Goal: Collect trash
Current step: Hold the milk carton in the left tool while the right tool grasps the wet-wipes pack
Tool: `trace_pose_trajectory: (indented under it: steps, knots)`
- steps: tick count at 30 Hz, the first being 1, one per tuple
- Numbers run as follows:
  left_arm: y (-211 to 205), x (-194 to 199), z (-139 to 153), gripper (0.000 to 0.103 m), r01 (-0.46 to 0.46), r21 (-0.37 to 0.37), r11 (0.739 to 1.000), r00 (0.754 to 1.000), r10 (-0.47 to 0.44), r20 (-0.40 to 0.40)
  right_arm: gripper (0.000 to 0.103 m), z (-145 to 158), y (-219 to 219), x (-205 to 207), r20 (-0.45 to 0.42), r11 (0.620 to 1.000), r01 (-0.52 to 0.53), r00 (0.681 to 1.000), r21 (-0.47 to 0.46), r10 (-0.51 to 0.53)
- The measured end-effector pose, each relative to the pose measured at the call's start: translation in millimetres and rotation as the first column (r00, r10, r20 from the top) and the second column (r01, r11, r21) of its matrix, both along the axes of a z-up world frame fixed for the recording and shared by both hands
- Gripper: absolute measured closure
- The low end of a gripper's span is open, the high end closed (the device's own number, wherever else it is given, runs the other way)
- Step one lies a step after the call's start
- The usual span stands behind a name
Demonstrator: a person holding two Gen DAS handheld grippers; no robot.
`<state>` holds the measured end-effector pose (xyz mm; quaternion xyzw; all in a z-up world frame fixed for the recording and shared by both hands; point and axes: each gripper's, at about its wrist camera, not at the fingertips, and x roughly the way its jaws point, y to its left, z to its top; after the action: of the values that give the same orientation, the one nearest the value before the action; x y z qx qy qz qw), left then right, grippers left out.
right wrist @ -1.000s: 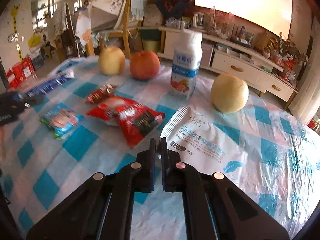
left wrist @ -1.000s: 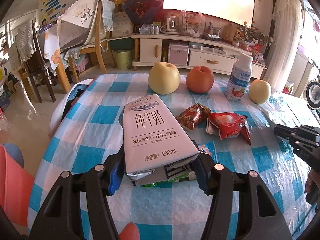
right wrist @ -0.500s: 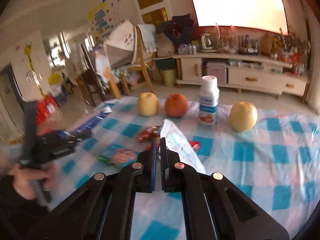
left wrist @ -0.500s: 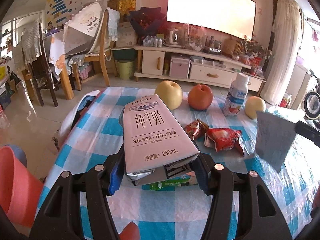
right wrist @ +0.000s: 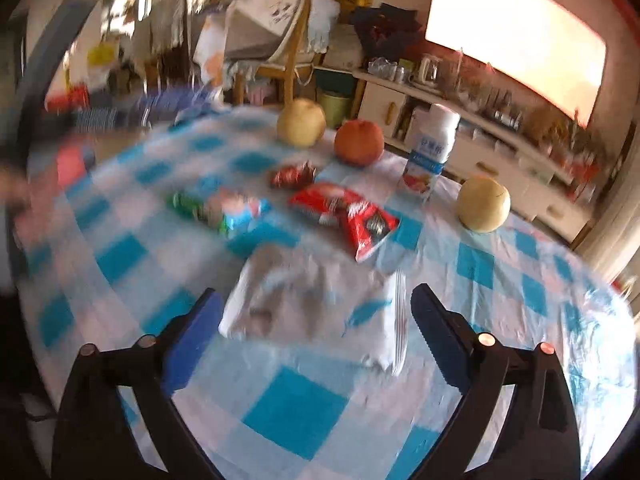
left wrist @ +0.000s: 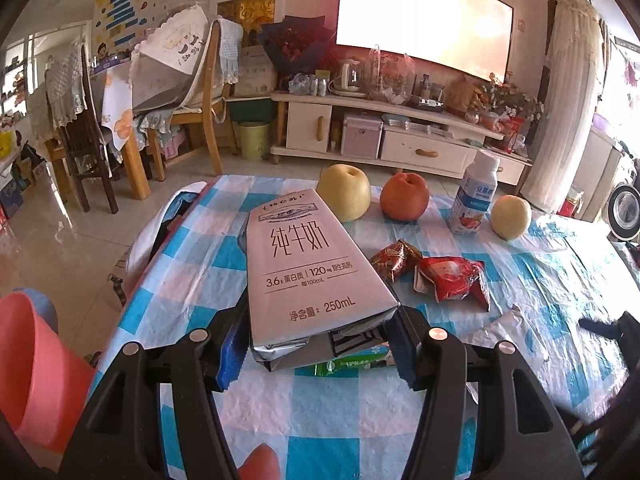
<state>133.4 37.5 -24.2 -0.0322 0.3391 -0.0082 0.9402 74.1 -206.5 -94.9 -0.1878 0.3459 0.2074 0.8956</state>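
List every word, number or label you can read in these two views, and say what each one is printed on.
Milk carton in the left gripper:
"纯牛奶"
"3.6g 蛋白质 | 120mg 原生高钙"
"每100mL"
"净含量: 250mL"
The crest line at its top is too small to read.
Yogurt bottle: blue label text too small.
Red snack wrapper, white wipes pack, wall posters: blurred, unreadable.

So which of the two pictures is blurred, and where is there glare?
Right wrist view: motion blur, worst at the left edge; the white packet is smeared. Left wrist view: sharp, milk carton print readable. Both: the bright screen is washed out white.
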Motion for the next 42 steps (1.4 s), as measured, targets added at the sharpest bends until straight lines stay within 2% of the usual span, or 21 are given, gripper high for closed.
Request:
trace_pose_trajectory:
  steps: [4,6,10,13,18,21,23,26,29,32,34,37,40,42]
  knots:
    - [-0.8,1.3,0.0,0.043,0.008,-0.005,1.0,1.0,-0.008,-0.006,0.007,-10.2,27.6,-15.6,0.09,0.993,-0.055,0.994,-0.1,0.064]
    - [-1.5,1.4,0.0,0.043,0.012,-0.001,1.0,1.0,-0.012,-0.005,0.007,-20.5,40.9,-19.9,0.136,0.98,-0.05,0.988,-0.193,0.077]
    - [0.2,1.4,-0.5,0.043,0.01,-0.007,1.0,1.0,-0.011,-0.009,0.007,-40.7,48.8,-29.7,0.201,0.917,-0.033,0.972,-0.398,0.123]
    - [3.2,1.7,-0.3,0.043,0.009,-0.022,1.0,1.0,-0.009,-0.015,0.006,-49.8,41.8,-25.5,0.21,0.882,-0.008,0.97,-0.471,0.121]
    - [5.8,1.1,0.4,0.043,0.01,-0.031,0.999,1.0,-0.01,-0.013,0.004,-45.6,34.5,-1.8,0.203,0.902,-0.011,0.973,-0.432,0.109]
    - [6.5,1.5,0.5,0.043,0.008,-0.033,0.999,1.0,-0.009,-0.019,0.004,-43.7,32.9,16.8,0.182,0.929,-0.065,0.973,-0.365,0.139]
    - [7.9,2.2,0.6,0.043,0.005,-0.037,0.999,1.0,-0.005,-0.02,0.004,-41.6,27.0,33.1,0.154,0.95,-0.116,0.974,-0.289,0.166]
    - [9.2,2.4,1.5,0.043,-0.001,-0.039,0.999,1.0,0.0,-0.021,0.004,-39.3,18.2,62.0,0.026,0.977,-0.15,0.987,-0.152,0.156]
    - [10.3,3.1,0.9,0.043,0.001,-0.04,0.999,1.0,-0.002,-0.023,0.004,-41.9,7.0,84.8,-0.118,0.989,-0.149,0.982,-0.02,0.146]
    - [9.5,4.5,-0.9,0.043,0.004,-0.039,0.999,1.0,-0.005,-0.027,0.004,-40.6,9.3,82.6,-0.133,0.982,-0.183,0.975,-0.04,0.176]
    - [9.1,5.7,-2.6,0.043,0.008,-0.044,0.999,0.999,-0.009,-0.035,0.004,-41.0,7.7,82.8,-0.148,0.969,-0.245,0.96,-0.045,0.236]
    - [7.1,6.4,-3.2,0.043,0.017,-0.047,0.999,0.999,-0.019,-0.039,0.004,-42.0,0.9,96.3,-0.188,0.932,-0.356,0.922,-0.067,0.339]
    - [5.1,7.0,-3.3,0.043,0.018,-0.038,0.999,0.999,-0.019,-0.036,0.004,-45.4,-8.5,118.8,-0.307,0.921,-0.389,0.877,-0.002,0.37]
    - [5.0,7.4,-3.5,0.043,0.016,-0.043,0.999,0.999,-0.018,-0.038,0.003,-47.9,-10.0,126.5,-0.332,0.906,-0.422,0.851,0.029,0.407]
